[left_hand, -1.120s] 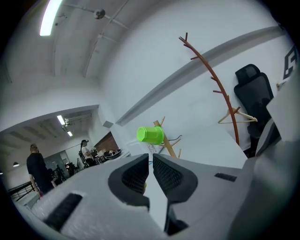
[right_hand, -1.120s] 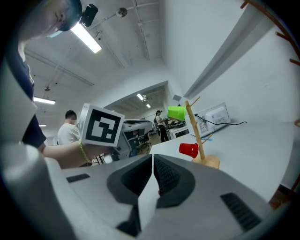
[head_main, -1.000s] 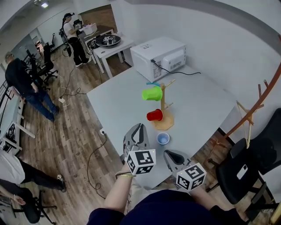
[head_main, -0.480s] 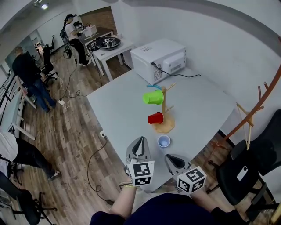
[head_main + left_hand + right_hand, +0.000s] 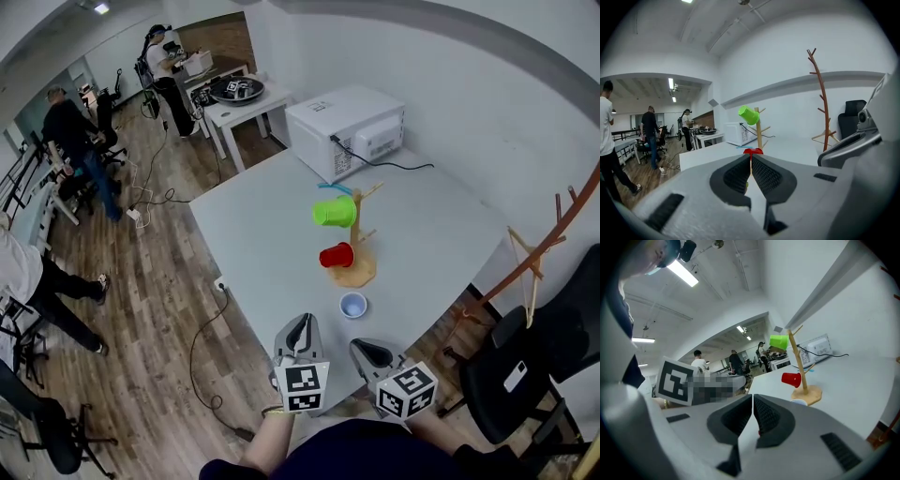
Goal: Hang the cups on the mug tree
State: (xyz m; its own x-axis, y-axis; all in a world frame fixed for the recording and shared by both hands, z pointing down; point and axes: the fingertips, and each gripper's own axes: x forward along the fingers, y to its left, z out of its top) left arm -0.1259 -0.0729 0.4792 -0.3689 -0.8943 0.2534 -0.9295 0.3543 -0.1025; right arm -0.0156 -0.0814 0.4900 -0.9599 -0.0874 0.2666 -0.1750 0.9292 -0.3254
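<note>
1. Head view puts the wooden mug tree [image 5: 357, 246] upright on the grey table [image 5: 253, 234], with its round base resting on the tabletop. A green cup [image 5: 332, 212] hangs on its side from an upper peg. A red cup [image 5: 337, 255] hangs on its side from a lower peg, below the green one and on the same side of the trunk.
2. A small blue cup [image 5: 352, 306] stands mouth-up on the table, just beside the tree's base. It lies between that base and your two tools, and neither tool touches it.
3. Your left hand-held gripper [image 5: 300, 325] sits at the table's near edge with its jaws pressed together and nothing between them. In the left gripper view the red cup and the tree's trunk show straight ahead, just above the jaw tips.
4. Your right hand-held gripper [image 5: 371, 349] sits beside the left one, also with its jaws together and empty. In the right gripper view the tree stands ahead and off to the right.
5. A white microwave [image 5: 347, 131] stands at the table's far corner, and a black cable [image 5: 403, 166] runs from it across the tabletop.
6. A brown coat stand [image 5: 539, 248] and a black chair [image 5: 525, 361] are off the table to your right.
7. Several people [image 5: 70, 131] stand well apart across the wooden floor [image 5: 150, 300], near a small white side table [image 5: 239, 105].
</note>
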